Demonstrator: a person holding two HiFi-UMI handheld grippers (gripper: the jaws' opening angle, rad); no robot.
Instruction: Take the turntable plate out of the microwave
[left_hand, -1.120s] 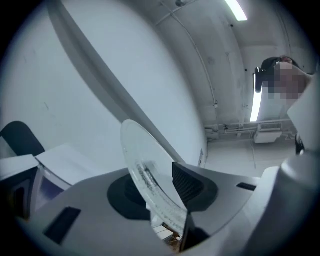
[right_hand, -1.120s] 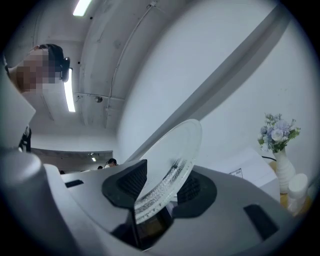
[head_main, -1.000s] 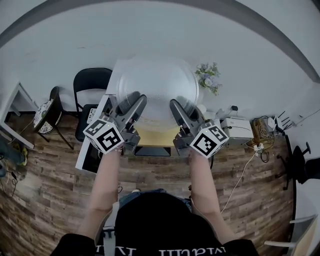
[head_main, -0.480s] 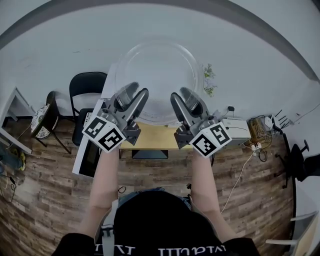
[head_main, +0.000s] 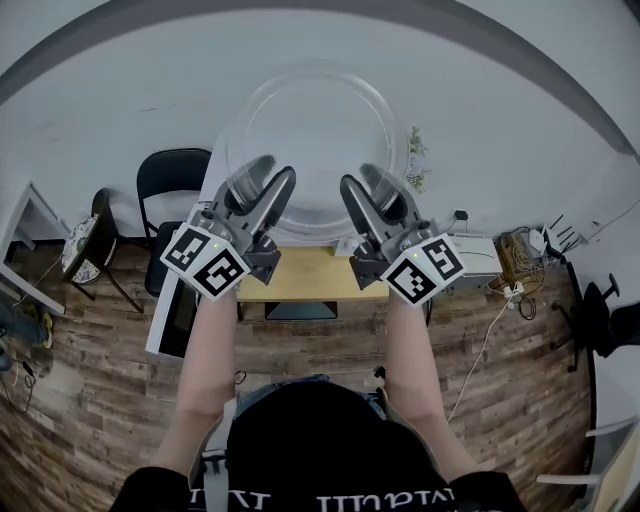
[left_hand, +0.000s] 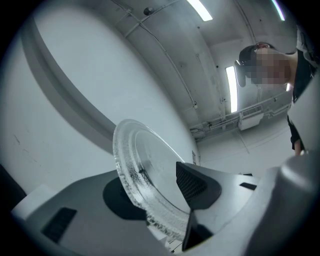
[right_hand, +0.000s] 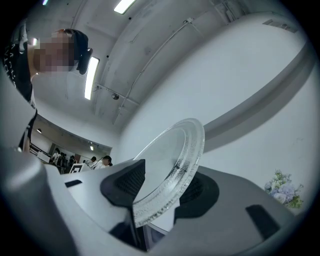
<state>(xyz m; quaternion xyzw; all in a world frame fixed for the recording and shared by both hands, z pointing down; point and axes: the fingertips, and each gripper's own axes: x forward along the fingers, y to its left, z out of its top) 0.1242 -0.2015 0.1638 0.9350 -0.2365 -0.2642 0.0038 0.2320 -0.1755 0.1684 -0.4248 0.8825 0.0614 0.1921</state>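
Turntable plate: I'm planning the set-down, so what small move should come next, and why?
Probably lower the turntable plate toward the wooden tabletop below: the left gripper and right gripper each have jaws closed on its near rim, and it hangs in mid-air, resting on nothing.

- Bright, even indoor light; the long ceiling lights (left_hand: 232, 90) burn out to white in both gripper views.
- Strong fisheye bend throughout, with dark rounded corners.
- The glass plate (head_main: 315, 150) has a soft sheen on its rim and almost melts into the pale wall (head_main: 120, 110).
- Whatever is closest to the gripper cameras looks soft.
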